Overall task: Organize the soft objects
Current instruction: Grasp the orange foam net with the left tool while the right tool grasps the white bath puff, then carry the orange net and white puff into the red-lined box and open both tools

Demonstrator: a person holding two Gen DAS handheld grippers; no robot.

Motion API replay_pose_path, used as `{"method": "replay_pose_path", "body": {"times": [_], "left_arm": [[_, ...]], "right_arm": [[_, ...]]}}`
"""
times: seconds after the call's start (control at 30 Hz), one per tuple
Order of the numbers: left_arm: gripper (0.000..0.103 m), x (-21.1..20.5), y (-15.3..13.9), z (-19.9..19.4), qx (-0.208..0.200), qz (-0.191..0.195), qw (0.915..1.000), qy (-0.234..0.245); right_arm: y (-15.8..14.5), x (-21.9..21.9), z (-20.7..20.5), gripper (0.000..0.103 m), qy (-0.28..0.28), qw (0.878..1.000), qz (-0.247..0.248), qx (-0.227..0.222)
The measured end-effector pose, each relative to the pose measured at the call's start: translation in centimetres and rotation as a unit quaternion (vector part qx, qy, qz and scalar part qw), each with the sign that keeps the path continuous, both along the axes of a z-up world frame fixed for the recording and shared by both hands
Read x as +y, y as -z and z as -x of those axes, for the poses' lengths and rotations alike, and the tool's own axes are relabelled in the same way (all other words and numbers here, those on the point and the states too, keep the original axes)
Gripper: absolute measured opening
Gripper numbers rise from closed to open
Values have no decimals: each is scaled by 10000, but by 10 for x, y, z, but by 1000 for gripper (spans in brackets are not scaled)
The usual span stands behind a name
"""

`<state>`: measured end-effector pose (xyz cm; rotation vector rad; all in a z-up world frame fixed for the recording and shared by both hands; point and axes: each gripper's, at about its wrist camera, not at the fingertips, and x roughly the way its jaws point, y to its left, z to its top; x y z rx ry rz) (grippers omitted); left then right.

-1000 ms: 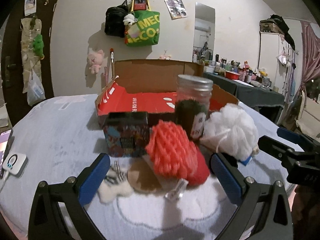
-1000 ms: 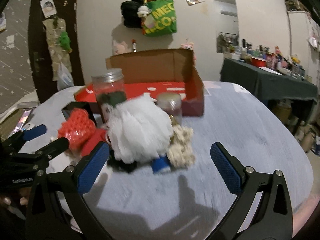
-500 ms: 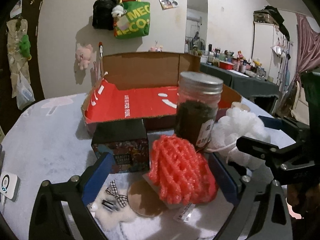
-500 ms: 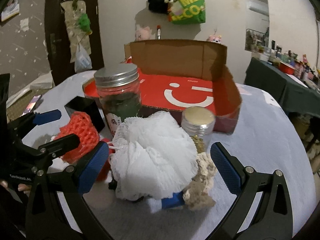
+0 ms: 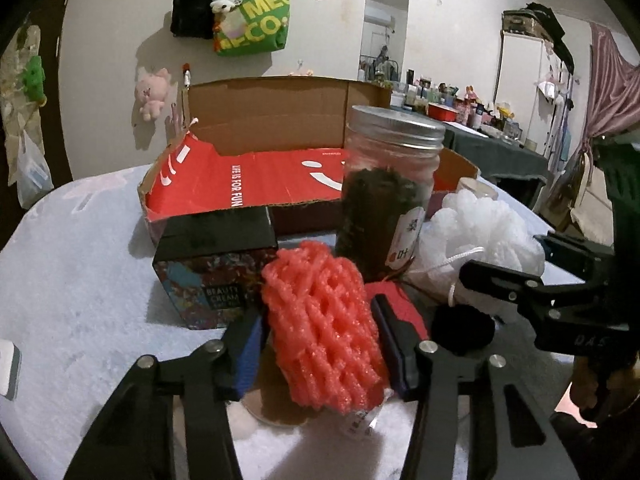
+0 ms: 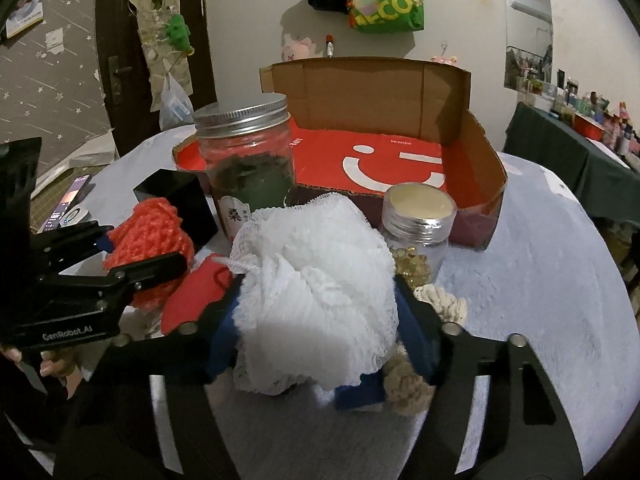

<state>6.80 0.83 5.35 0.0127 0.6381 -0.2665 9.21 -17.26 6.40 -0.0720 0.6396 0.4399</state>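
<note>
You have the left gripper point(image 5: 318, 338) clamped on the red foam net point(image 5: 320, 320) and the right gripper point(image 6: 316, 328) on the white mesh pouf point(image 6: 316, 292); lift both toward the cardboard box point(image 6: 400, 160).

In front of me a pale blue fuzzy counter point(image 6: 540, 280) carries everything. On it rest an open cardboard box point(image 6: 400, 160) with a red floor, a tall metal-lidded jar point(image 6: 248, 168) of dark leaves, a shorter jar point(image 6: 418, 224), a black beauty-cream box point(image 5: 216, 268), a red foam net point(image 5: 320, 328), a white mesh pouf point(image 6: 316, 292) and a knotted cream rope point(image 6: 440, 304).
</note>
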Motion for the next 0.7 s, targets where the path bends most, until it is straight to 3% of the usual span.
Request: {"method": "replay_pose_path", "body": {"times": [0.2,0.7], "left_arm": [[50,0,-6,5,-91,-24,9999,43],[50,11,-63,16,-713,-147,9971,221]], "right_arm": [[-4,2,14,47,118,9996,54,-260],[-55,-21,29,47,131,9967,-397,-693]]}}
